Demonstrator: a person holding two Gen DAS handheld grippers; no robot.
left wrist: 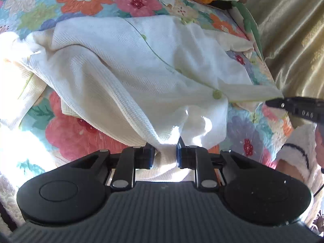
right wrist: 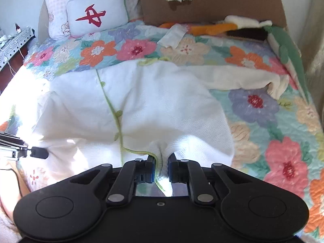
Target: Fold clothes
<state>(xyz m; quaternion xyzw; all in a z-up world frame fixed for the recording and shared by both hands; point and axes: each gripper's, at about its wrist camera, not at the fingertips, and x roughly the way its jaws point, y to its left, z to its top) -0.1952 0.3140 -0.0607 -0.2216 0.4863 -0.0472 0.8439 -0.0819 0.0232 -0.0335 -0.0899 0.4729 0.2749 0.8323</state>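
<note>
White cardigan (right wrist: 154,105) on floral quilt (right wrist: 263,121), left tongs (left wrist: 166,154) and right tongs (right wrist: 162,166) each pinching its hem

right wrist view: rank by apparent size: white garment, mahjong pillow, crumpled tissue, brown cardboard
1. white garment, fills the middle of the view, partly because it is nearest.
2. brown cardboard, cropped by the top edge.
3. mahjong pillow.
4. crumpled tissue, clearly smallest.

Cardboard, pillow and tissue sit farther back, so true sizes stay unsure.
</note>
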